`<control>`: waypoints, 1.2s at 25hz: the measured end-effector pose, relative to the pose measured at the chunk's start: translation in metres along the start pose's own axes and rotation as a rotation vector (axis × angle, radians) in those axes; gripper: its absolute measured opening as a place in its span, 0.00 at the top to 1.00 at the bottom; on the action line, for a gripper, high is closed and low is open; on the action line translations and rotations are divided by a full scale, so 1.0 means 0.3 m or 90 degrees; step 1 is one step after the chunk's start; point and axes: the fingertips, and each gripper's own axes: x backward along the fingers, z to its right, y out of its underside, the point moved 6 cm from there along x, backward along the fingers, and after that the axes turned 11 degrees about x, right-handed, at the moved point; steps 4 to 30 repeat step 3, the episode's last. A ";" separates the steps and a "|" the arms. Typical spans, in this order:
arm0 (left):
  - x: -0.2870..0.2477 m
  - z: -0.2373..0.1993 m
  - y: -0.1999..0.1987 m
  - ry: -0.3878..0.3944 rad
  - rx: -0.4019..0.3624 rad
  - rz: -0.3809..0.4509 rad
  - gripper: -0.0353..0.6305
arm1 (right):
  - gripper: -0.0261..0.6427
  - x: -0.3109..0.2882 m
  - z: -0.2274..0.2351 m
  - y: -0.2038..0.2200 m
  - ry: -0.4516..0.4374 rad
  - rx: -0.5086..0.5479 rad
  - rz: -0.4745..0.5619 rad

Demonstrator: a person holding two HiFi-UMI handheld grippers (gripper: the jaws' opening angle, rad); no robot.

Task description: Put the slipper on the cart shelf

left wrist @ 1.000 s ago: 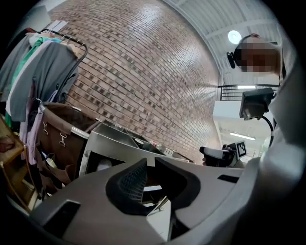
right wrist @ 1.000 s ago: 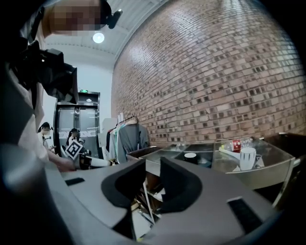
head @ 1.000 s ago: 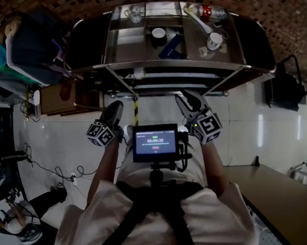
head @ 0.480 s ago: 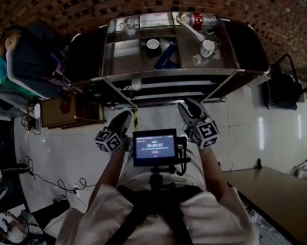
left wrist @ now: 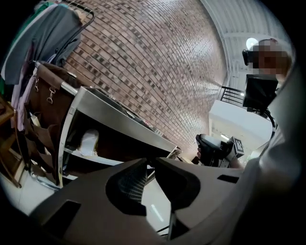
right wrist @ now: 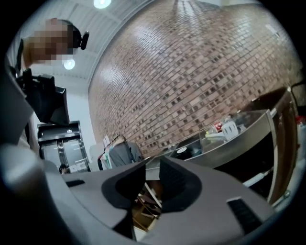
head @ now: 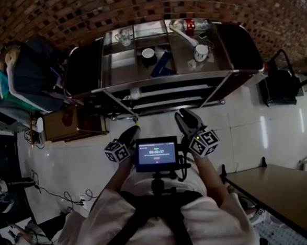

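Both grippers before the cart. My left gripper [left wrist: 149, 161] and my right gripper [right wrist: 153, 162] sit at lower centre of the head view. Each has its jaws pressed together with nothing between them. The grey metal cart [head: 169, 79] stands at upper centre of that frame, against the red brick wall [head: 56, 13]. Its top tray carries a white cup [head: 201, 52] and a clear plastic bottle with a red label [head: 190, 25]. The white slipper [left wrist: 89, 142], partly in shadow, lies on the cart's lower shelf, at centre left of the left gripper view, well apart from my jaws.
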 end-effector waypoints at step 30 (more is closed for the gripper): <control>0.002 0.019 0.102 0.008 0.027 -0.035 0.88 | 0.80 0.019 -0.043 0.023 -0.016 -0.045 0.002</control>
